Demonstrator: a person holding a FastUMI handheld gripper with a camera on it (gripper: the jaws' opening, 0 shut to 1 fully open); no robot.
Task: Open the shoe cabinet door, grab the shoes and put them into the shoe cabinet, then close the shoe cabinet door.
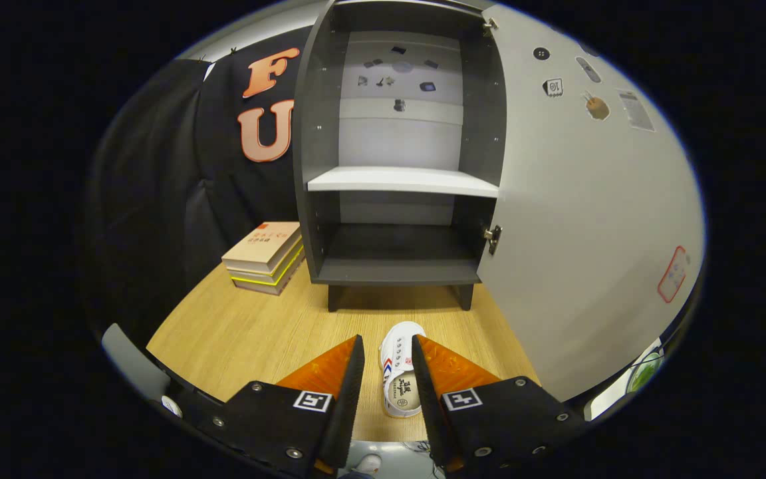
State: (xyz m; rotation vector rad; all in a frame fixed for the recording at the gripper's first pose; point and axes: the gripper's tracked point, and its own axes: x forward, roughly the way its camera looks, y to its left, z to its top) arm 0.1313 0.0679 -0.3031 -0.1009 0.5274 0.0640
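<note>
The cabinet (396, 166) stood at the far side of the table (237, 332) with its door (582, 219) already swung wide to the right, so the opening step looked done. Both shelves were bare. One shoe (401, 369) lay on the table in front of the cabinet, between the fingers of the gripper (387, 347), which stood apart around it; whether they pressed it could not be told. Lifting it in and closing the door remained. A stack of books (264, 256) sat left of the cabinet.

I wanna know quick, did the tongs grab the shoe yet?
Tongs: open, one finger on each side of the shoe, which lies on the table; not squeezing it yet.
</note>
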